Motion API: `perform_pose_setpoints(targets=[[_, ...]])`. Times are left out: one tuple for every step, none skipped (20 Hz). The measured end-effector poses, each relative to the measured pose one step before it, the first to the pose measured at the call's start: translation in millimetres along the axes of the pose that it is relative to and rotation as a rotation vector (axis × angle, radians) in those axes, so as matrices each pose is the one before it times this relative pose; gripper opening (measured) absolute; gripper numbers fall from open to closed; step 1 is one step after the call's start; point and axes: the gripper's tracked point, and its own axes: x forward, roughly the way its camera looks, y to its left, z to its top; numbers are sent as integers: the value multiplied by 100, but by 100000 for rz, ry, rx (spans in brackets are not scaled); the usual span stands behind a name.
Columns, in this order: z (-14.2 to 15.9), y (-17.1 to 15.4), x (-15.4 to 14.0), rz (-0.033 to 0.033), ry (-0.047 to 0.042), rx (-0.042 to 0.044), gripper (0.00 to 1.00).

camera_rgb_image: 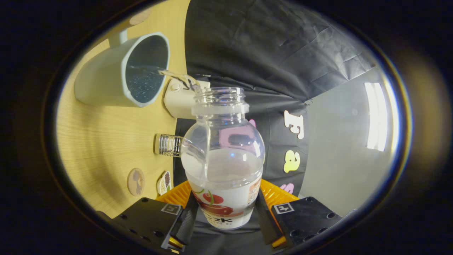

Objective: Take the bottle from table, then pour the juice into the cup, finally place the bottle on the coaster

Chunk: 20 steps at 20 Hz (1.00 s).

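Bottle (223, 159) sits btwn the fingers, clamped at its lower labelled part by the gripper (226, 221), both sides pressing. It's tipped; a thin stream of clear juice (177, 75) runs from the open neck into the cup (124, 71) just beyond. Clear plastic, approx half full: prob light, a bit squashy, smooth w/ slick label, so a low body grip suits. Cup stands on the wooden table (99, 141); round coaster (136, 181) near the fingers.
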Motion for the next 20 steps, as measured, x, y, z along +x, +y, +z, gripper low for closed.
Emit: perform_pose_setpoints(targets=[[8, 3, -45, 75, -20, -353, 79], [31, -43, 28, -5, -152, -309, 79], [50, -82, -36, -117, -81, -224, 79], [117, -136, 318, -204, -18, -8, 79], [74, -170, 73, -258, -91, -28, 79], [89, -189, 102, -469, -115, -156, 79], [166, -239, 1, -591, -374, -364, 79], [119, -263, 18, -670, -343, -505, 79], [173, -320, -16, -891, -427, -436, 79], [112, -196, 185, -633, -276, -421, 79], [123, -197, -56, -365, -208, -250, 79], [134, -26, 46, -186, -174, -24, 79], [51, -111, -20, -74, -116, -98, 79], [71, -6, -77, -146, -264, -221, 79], [87, 17, -71, -80, -240, -530, 79], [22, -90, 99, -290, -224, -766, 79], [30, -62, -77, -234, -240, -690, 79], [24, -28, 14, -130, -102, -344, 79], [13, -11, -50, 45, -37, -155, 79], [-3, -75, 173, -35, 2, -82, 79]])
